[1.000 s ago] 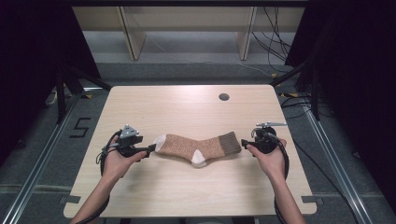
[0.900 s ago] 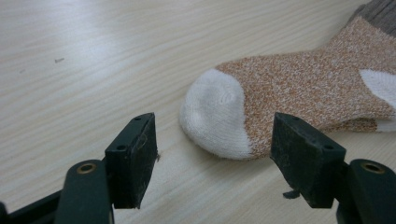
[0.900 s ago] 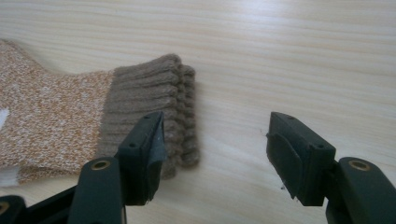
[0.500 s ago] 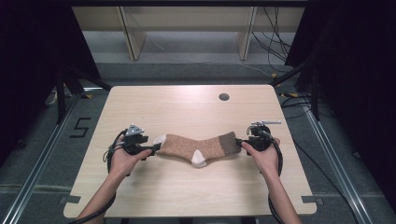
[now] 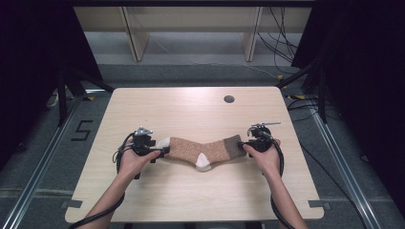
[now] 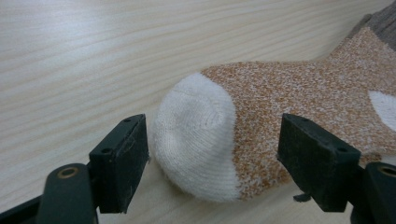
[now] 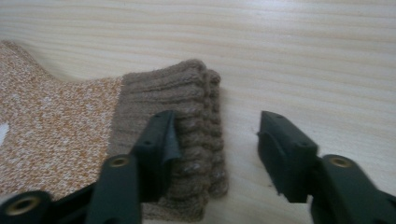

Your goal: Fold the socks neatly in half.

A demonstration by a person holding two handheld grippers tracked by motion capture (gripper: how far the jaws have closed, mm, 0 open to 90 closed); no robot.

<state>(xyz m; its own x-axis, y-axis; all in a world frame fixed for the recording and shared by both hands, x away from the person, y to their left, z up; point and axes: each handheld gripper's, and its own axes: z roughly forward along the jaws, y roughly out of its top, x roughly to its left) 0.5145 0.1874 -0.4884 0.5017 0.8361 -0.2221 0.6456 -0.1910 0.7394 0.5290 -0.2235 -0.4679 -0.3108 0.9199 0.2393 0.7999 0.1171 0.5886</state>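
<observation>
High view: sock (image 5: 200,149) lies flat, stretched across near-centre tabletop (image 5: 191,109), toe to left, cuff to right. Left gripper (image 6: 212,154) jaws apart, straddling white toe. Right gripper (image 7: 217,149) jaws apart at ribbed cuff. Nothing gripped yet; judging both grasps remain, then whatever follows.

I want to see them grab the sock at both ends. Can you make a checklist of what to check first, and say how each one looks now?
1. Left tool open: ok, its jaws stand apart.
2. Sock toe between the left jaws: ok, the white toe sits in the gap.
3. Right tool open: ok, jaws apart.
4. Cuff between the right jaws: not ok, one jaw rests over the ribbing and the gap lies mostly over bare table.
5. Sock flat: ok, it lies stretched out between both tools.
6. Jaws low enough to pinch the fabric: cannot tell.
</observation>
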